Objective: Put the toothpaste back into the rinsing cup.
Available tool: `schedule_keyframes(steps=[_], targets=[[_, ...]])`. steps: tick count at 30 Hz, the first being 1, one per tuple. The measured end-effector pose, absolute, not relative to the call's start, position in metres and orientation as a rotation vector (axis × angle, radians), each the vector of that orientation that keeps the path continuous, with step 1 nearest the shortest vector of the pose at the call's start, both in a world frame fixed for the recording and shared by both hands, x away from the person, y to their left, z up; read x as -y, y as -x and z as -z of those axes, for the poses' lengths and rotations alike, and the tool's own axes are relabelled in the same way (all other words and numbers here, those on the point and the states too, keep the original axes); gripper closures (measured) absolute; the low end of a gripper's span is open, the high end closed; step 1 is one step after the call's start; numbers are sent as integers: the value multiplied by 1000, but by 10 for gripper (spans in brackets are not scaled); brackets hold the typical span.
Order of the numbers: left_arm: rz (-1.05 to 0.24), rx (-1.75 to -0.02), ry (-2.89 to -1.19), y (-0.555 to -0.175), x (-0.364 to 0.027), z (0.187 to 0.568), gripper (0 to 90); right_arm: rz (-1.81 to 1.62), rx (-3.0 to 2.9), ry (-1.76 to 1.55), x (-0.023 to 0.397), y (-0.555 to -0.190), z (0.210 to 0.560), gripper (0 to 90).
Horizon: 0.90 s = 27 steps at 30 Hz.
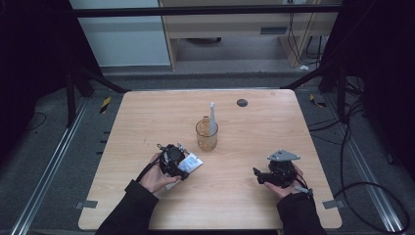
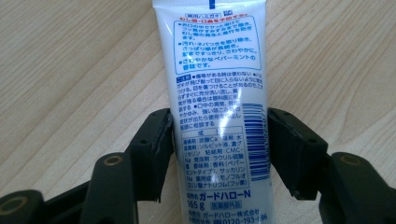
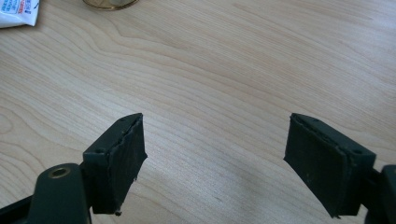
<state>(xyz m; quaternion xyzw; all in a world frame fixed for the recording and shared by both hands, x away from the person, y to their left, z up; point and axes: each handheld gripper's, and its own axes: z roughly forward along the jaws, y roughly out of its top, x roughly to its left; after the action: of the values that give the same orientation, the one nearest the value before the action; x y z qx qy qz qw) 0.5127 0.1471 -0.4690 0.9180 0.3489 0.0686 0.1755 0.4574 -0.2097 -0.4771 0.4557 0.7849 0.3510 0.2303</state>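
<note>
The white toothpaste tube (image 2: 219, 112) lies flat on the wooden table (image 1: 254, 161), at about 7 o'clock from the amber glass cup (image 1: 206, 134) that stands near the middle of the table. In the high view the tube (image 1: 190, 163) is directly under the left hand-held gripper (image 1: 177, 164), and its end comes out toward 2 o'clock from the gripper body. In the left gripper view the tube runs straight away toward 12 o'clock, with its printed back side up, and it sits exactly between the two black jaws of the left hand-held gripper (image 2: 219, 144). Both pads (image 2: 166, 140) lie against the edges of the tube, so this gripper is pinching the tube across its width, with the jaws about as wide as the tube. The right hand-held gripper (image 1: 268, 176) rests at about 4 o'clock from the cup, well apart from the tube. In the right gripper view its jaws (image 3: 215, 158) are spread wide and hold nothing; between them there is bare table. A white pointed object (image 1: 213, 120) stands upright in the cup.
</note>
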Motion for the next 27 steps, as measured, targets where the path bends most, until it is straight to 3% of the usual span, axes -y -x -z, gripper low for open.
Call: schedule_keyframes(steps=[11,21,27], targets=[[-197,-994,-2612,-514,-146,470,435,-963,-2157,-1257,210,-457,477,203],[-185,-1018,-2575,-511,-149,466,597,-955,-2155,-1256,211,-458,477,204],[-182,-1027,-2571,-510,-151,464,643,-951,-2155,-1257,212,-458,478,203]])
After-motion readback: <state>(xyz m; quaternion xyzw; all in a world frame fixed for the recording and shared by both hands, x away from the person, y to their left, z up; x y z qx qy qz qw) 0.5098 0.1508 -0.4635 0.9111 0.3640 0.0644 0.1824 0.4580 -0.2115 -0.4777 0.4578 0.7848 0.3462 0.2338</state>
